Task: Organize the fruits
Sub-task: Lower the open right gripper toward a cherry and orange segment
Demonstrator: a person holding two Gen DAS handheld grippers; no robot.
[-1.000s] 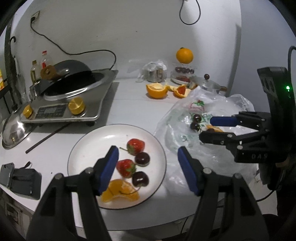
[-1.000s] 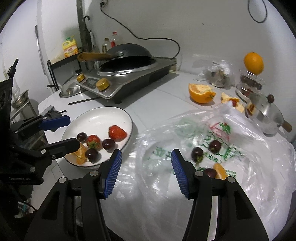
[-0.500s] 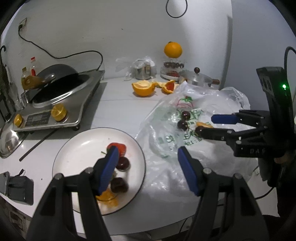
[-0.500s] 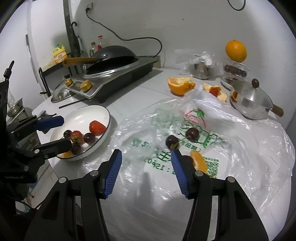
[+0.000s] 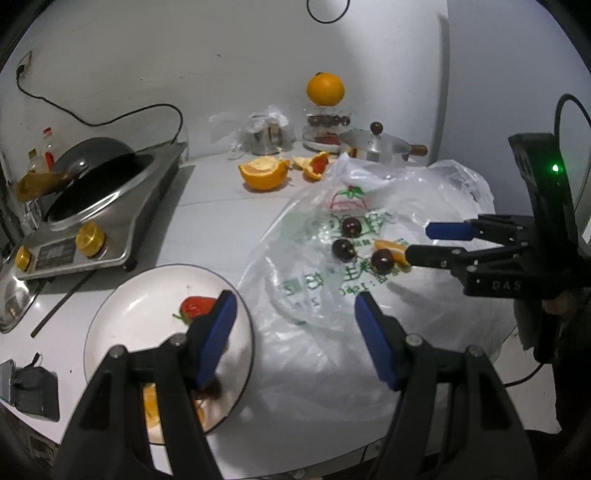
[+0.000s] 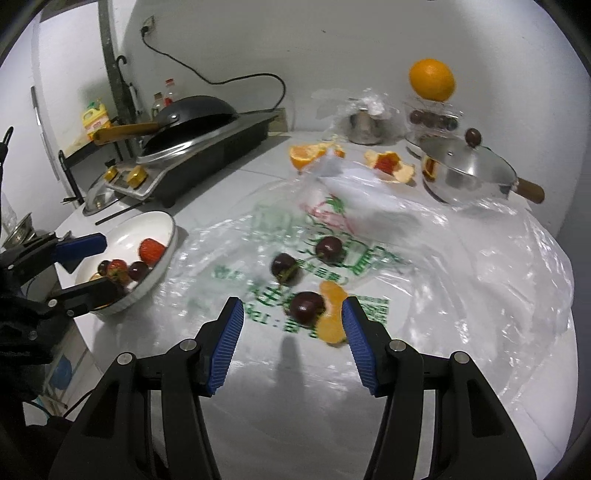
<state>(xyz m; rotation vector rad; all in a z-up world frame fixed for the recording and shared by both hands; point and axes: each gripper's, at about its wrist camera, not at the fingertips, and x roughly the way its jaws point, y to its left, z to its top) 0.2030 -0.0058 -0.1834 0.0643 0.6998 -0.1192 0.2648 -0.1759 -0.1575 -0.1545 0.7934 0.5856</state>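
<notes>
Hovering open: right claw (image 6: 291,325), cherry (image 6: 306,307)

White countertop (image 6: 229,192) meets a plain white wall (image 6: 332,44) at 12 o'clock. Induction cooker (image 6: 207,147) with a dark wok (image 6: 195,110) stands at 10 o'clock; its black cable (image 6: 207,77) runs up the wall to a socket (image 6: 147,24). Steel lidded pot (image 6: 469,173) sits at 2 o'clock. Lighting is dim and even.
</notes>
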